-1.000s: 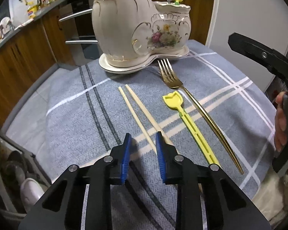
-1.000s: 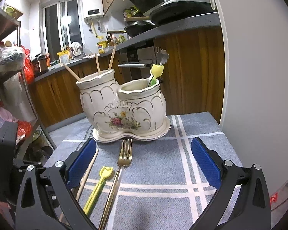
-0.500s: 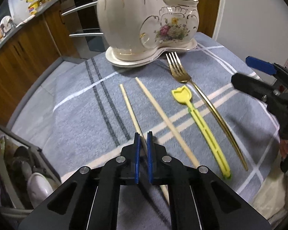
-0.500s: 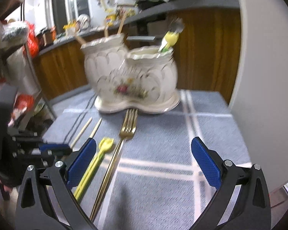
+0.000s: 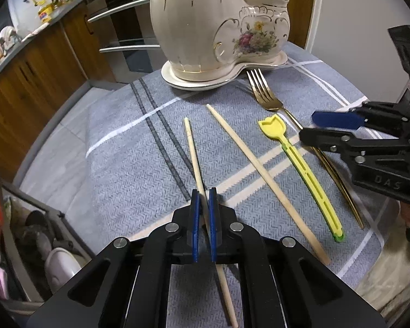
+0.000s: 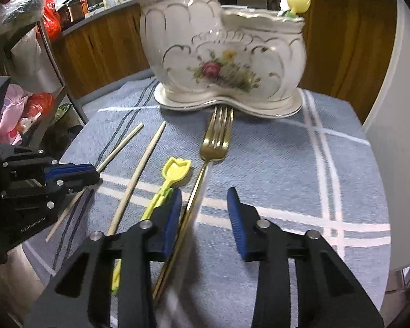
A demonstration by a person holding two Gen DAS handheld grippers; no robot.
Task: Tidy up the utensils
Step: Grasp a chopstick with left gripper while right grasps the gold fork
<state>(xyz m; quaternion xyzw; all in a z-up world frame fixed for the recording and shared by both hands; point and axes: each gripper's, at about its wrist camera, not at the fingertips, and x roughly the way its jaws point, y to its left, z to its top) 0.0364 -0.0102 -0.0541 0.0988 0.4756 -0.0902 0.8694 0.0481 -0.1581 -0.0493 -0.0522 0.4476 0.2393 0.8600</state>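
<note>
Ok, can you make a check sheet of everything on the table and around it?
Surface: grey striped cloth covers the table.
Job's things: ceramic holder on its saucer; gold fork, yellow pick and two chopsticks lie loose in front.
Clutter: nothing seen on the cloth.
Grippers: left hand-held gripper is shut on the left chopstick; right hand-held gripper is closing, fork handle between its jaws, not yet pinched.
Cables: nothing seen.
Surroundings: wooden kitchen cabinets, crowded counter.

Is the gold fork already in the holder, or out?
Out: the fork lies flat on the cloth, tines toward the holder.
</note>
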